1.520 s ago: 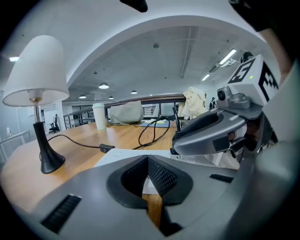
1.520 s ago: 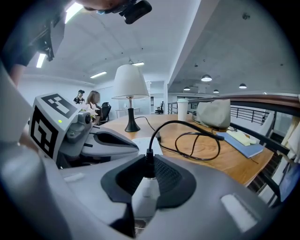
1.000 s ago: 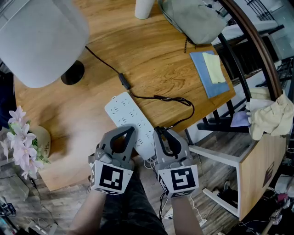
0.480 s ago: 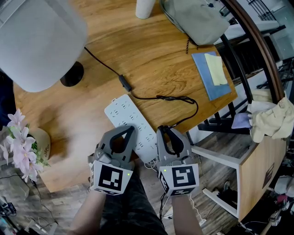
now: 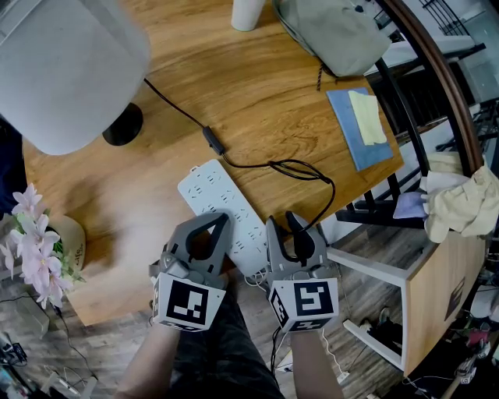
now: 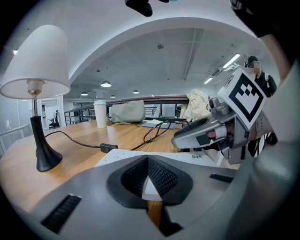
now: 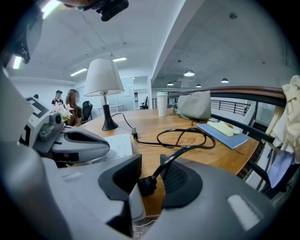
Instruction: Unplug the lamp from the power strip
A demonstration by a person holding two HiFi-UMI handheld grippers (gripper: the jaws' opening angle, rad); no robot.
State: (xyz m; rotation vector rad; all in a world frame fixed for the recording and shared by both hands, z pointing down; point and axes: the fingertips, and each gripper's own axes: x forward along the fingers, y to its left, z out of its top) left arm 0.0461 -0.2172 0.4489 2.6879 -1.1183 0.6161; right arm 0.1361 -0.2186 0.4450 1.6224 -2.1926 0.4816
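Observation:
The lamp, with a white shade (image 5: 66, 66) and a black base (image 5: 123, 123), stands at the table's left. Its black cord (image 5: 296, 167) loops across the wood to a black plug (image 7: 146, 185), which sits free of the white power strip (image 5: 214, 195). My right gripper (image 5: 284, 222) is at the strip's near right end. Its jaws have just been opening; the plug lies between them with a gap beside it. My left gripper (image 5: 212, 222) is shut on the strip's near end (image 6: 122, 157).
At the back stand a grey bag (image 5: 331, 31) and a white cup (image 5: 248, 12). A blue notebook with a yellow pad (image 5: 359, 125) lies near the right edge. Pink flowers (image 5: 35, 241) stand at the left corner. A chair with cloth (image 5: 460, 195) is beyond the table.
The right gripper's jaws have spread apart around the plug. The cord's loop on the table has bunched up a little. The left gripper has kept still.

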